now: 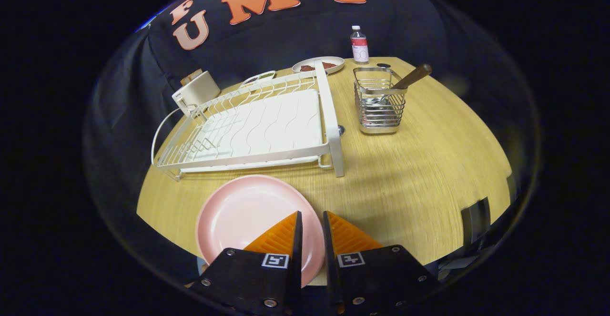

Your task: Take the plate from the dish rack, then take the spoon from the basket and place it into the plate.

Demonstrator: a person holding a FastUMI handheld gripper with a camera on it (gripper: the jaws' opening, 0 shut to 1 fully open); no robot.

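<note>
A pink plate [243, 220] lies flat and low over the wooden table [429, 173], just in front of the white dish rack [267, 125]. My gripper [312, 216] is closed to a narrow gap on the plate's right rim, which shows between the two fingers. The rack's slots hold nothing. Beyond the fingers and to the right stands a metal wire basket [379, 101]. A spoon [412, 76] leans in it, brown wooden handle sticking up to the right and bowl down inside.
A small bottle [359, 44] stands at the table's far edge behind the basket. A pale dish with dark food [318, 64] and a smaller dish [259, 77] sit behind the rack. A white box-shaped holder [195, 92] hangs at the rack's far left corner.
</note>
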